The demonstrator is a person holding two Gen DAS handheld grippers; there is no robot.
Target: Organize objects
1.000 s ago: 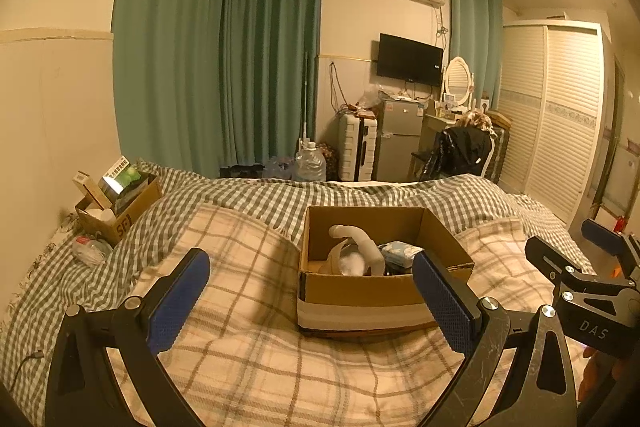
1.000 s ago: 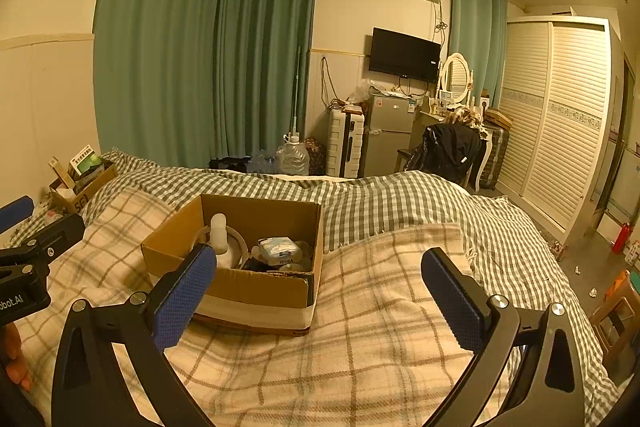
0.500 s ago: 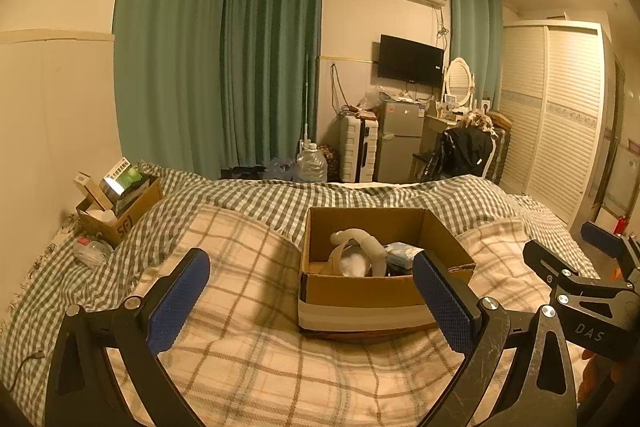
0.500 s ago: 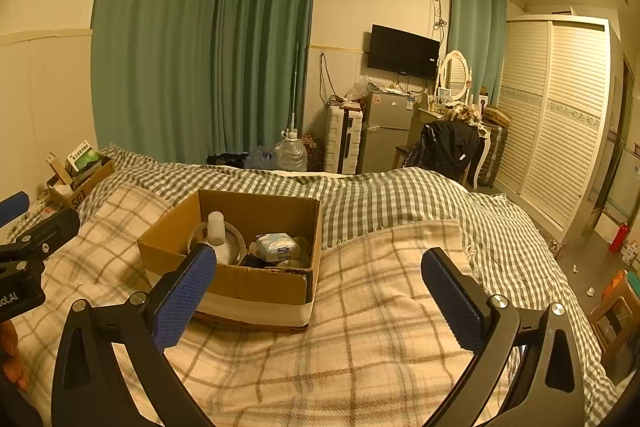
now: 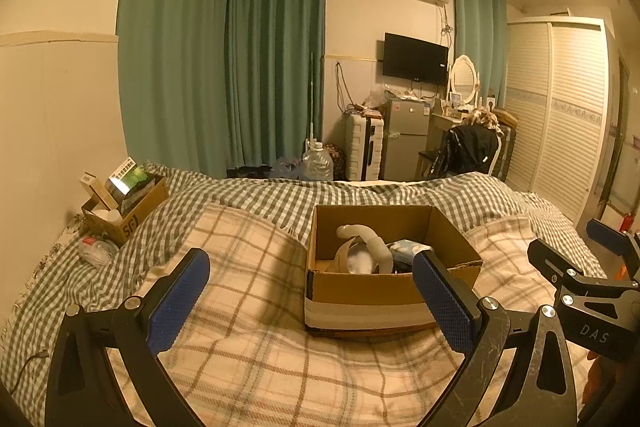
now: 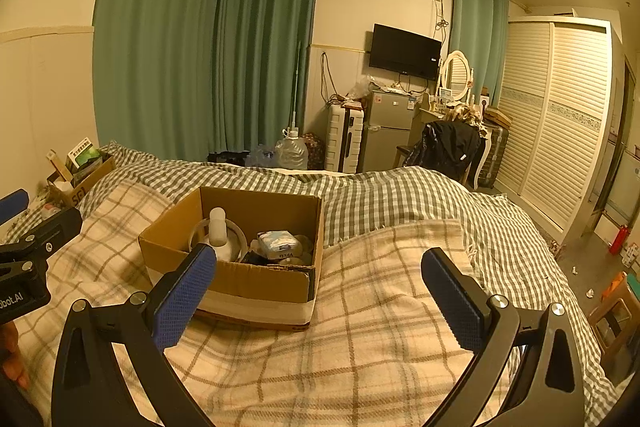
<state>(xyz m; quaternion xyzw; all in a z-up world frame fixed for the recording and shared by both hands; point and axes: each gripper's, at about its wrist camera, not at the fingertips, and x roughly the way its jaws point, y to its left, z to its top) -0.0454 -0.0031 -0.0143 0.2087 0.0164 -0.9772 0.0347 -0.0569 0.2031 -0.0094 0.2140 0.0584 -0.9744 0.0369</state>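
An open cardboard box (image 5: 360, 293) sits on the plaid blanket (image 5: 248, 307) on the bed; it also shows in the right wrist view (image 6: 256, 283). Inside lie a white curved tube on a tape roll (image 5: 370, 243), a tissue pack (image 6: 280, 243) and dark items. My left gripper (image 5: 310, 291) is open and empty, just short of the box. My right gripper (image 6: 316, 291) is open and empty, to the right of the box.
A second cardboard box (image 5: 120, 207) with packets stands at the bed's far left by the wall. A crumpled plastic bag (image 5: 94, 253) lies beside it. A wardrobe (image 6: 560, 115), fridge (image 6: 390, 131) and chair with a jacket (image 6: 448, 147) stand beyond the bed.
Both grippers have drifted only slightly; the box sits a little lower and nearer in the right wrist view. Nothing was grasped or released.
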